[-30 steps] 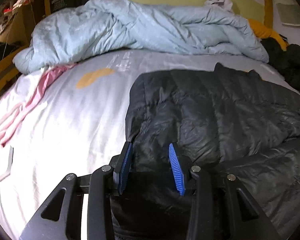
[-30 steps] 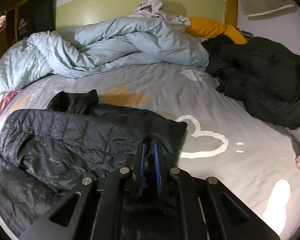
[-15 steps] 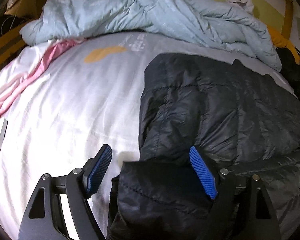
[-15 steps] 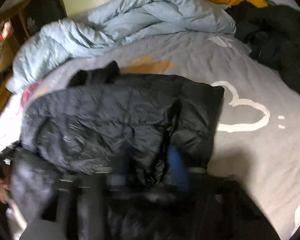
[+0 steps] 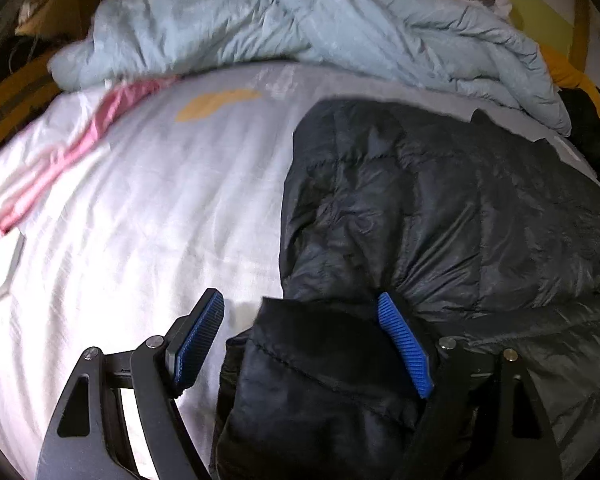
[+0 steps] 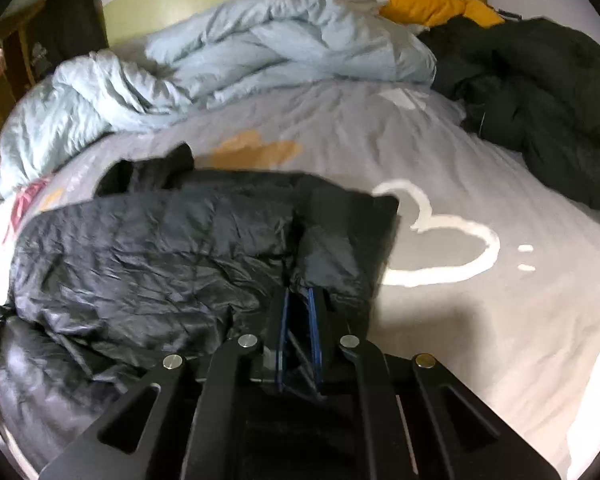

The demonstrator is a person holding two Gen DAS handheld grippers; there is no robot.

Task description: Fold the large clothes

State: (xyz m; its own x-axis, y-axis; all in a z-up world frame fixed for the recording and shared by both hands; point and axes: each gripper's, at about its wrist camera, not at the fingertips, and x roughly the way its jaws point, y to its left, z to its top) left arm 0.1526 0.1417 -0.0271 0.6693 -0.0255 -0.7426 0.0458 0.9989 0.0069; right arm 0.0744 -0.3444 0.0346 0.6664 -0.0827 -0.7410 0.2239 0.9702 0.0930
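Left tool (image 5: 300, 332) is spread wide: a fold of the black puffer jacket (image 5: 440, 208) sits between the blue pads, the right pad against the fabric, the left pad clear of it over bare sheet, so you're not clamping anything there. Right tool (image 6: 298, 312) has its jaws nearly together and just easing apart, tips at the jacket's (image 6: 160, 248) near edge; fabric bunches right at the tips, but I can't tell if any is pinched. Jacket lies flat on the bed (image 6: 460, 320), roughly folded, collar end toward the headboard, near hem draped toward you. Grey sheet with a white heart outline (image 6: 440, 240) sits just right of the jacket. Beyond it, a crumpled light blue duvet (image 6: 260, 56) runs across the head of the bed. Dark coat (image 6: 540, 112) is heaped at far right, well apart, with an orange pillow (image 6: 432, 4) behind it. Pink cloth (image 5: 72, 148) lies on the bed's left side.
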